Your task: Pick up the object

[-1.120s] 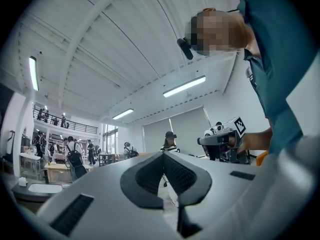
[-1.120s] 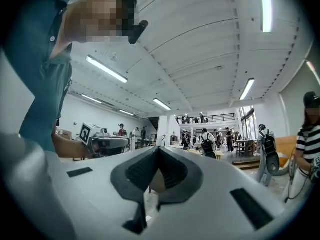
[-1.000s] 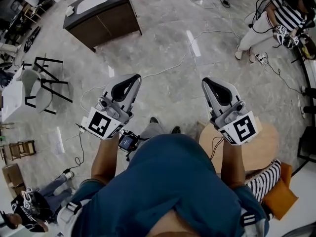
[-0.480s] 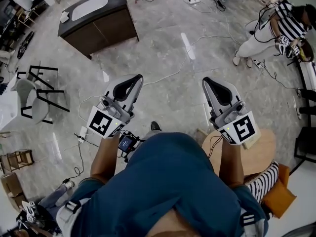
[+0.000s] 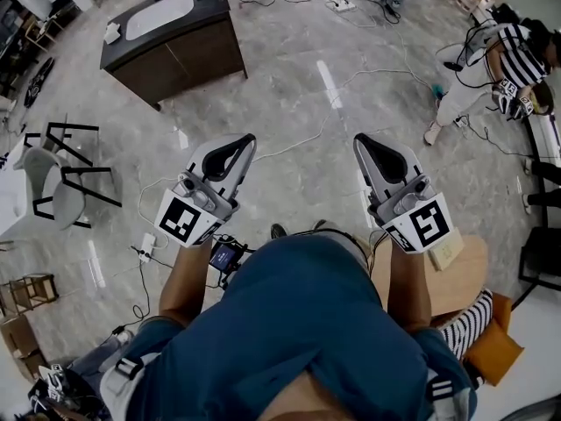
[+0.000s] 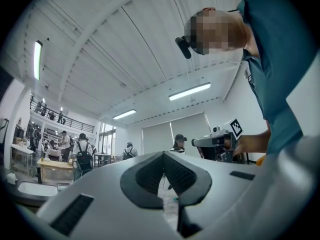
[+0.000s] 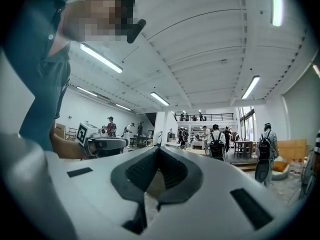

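Your left gripper (image 5: 244,140) and right gripper (image 5: 359,140) are both closed and empty, pointing to 12 o'clock over the floor (image 5: 298,103), and no object to pick up stands out, so you cannot yet judge its weight or where to grip it.

On my feed I list: left gripper (image 5: 245,144), pale grey shell, black pads, black-and-white square marker; right gripper (image 5: 360,142), the same; shirt (image 5: 307,323), teal blue; floor (image 5: 298,95), grey marbled, white-veined; cabinet (image 5: 188,46), dark brown, white top; round table (image 5: 460,270), light wood; cushion (image 5: 496,351), orange; bystander's top (image 5: 519,38), black-and-white stripes.
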`<state>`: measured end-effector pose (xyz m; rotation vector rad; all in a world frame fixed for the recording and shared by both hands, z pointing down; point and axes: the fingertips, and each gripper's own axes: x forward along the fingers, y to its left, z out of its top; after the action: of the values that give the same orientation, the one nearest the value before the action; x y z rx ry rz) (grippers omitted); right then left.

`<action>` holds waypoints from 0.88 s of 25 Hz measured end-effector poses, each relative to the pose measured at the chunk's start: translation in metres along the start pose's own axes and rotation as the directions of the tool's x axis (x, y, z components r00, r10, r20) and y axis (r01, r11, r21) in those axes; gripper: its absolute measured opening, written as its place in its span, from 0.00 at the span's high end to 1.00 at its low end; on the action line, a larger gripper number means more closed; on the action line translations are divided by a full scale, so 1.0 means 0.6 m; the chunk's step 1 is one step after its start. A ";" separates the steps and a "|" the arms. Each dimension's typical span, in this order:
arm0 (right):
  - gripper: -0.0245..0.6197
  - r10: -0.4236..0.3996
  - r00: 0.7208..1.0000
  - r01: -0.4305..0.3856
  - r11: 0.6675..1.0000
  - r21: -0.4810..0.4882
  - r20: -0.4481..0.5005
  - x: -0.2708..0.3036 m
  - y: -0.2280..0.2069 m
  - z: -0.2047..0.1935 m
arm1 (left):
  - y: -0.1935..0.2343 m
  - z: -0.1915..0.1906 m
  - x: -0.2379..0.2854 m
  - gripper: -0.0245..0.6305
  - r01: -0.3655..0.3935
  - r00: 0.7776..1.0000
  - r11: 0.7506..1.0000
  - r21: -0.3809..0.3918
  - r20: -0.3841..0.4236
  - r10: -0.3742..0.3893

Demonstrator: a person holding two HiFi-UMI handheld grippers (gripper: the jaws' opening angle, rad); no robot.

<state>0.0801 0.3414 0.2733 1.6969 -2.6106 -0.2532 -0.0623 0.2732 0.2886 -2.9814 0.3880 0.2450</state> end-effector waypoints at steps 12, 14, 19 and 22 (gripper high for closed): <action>0.94 0.074 0.997 -0.074 0.997 0.033 0.006 0.109 -0.062 -0.037 | 0.100 -0.040 0.029 0.96 -0.076 0.996 0.997 -0.006 -0.044 0.076; 0.94 0.080 0.997 -0.081 0.996 0.036 0.019 0.110 -0.075 -0.043 | 0.101 -0.048 0.041 0.96 -0.079 0.996 0.997 0.007 -0.052 0.079; 0.94 0.118 0.993 -0.119 0.992 0.042 0.023 0.141 -0.167 -0.055 | 0.143 -0.058 0.122 0.96 -0.118 0.991 0.993 0.013 -0.058 0.119; 0.94 0.134 0.990 -0.136 0.990 0.048 0.037 0.158 -0.216 -0.056 | 0.164 -0.064 0.163 0.96 -0.134 0.988 0.991 0.029 -0.074 0.136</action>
<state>0.1623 0.1992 0.2809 1.5338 -2.7641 -0.2157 0.0104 0.1496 0.2988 -2.9507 0.5986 0.1397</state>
